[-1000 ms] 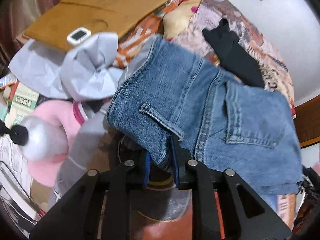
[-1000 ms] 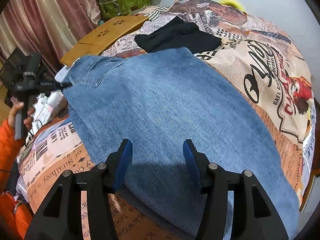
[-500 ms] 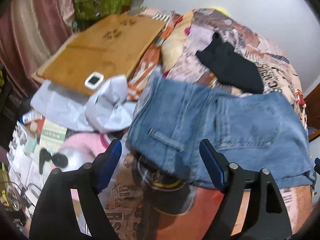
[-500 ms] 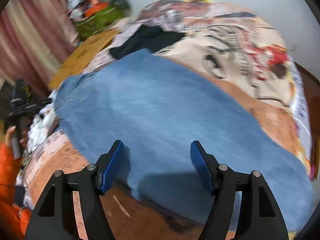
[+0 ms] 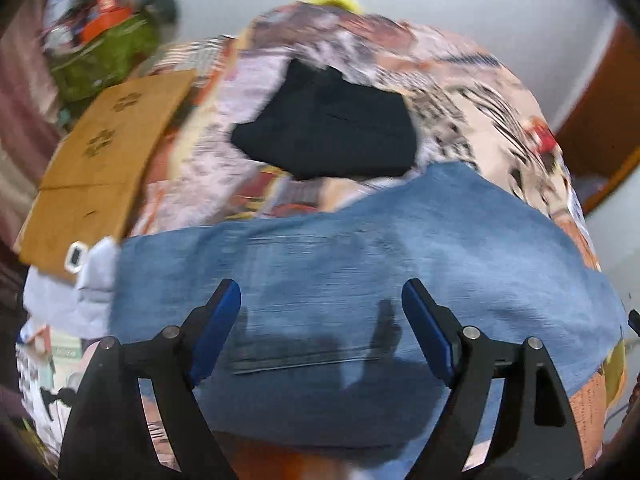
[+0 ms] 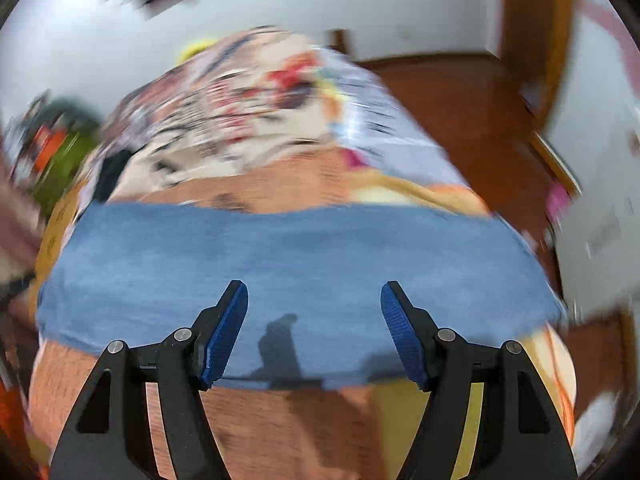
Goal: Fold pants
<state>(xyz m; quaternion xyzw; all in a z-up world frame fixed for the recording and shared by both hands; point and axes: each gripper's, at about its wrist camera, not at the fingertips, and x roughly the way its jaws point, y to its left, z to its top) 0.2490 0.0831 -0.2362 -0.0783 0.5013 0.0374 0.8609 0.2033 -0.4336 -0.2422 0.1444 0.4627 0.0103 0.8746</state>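
The left gripper [image 5: 321, 330] stands wide open and holds nothing, its blue pads [image 5: 216, 330] spread well apart above the folded jeans [image 5: 360, 264], which lie flat straight ahead of it on the printed bedspread [image 5: 480, 120]. The denim's far edge runs across the view beyond the fingertips, and its near edge passes under the claw. Further ahead, past that far edge, a black garment [image 5: 332, 132] lies on the spread, just beside the denim's upper rim. Off to the left of the claw a tan board [image 5: 100, 168] overhangs the bed's side, with a small white device [image 5: 75, 258] at its near corner and pale grey cloth [image 5: 64, 300] below it. The right gripper [image 6: 314, 330] is likewise spread wide with nothing between its pads [image 6: 226, 332]; the jeans [image 6: 280, 264] form a broad band in front of it, their near edge just under the fingertips. Bare bedspread [image 6: 260, 128] stretches ahead of the far edge, and wooden floor [image 6: 460, 120] shows to the right. Both views are motion-blurred.
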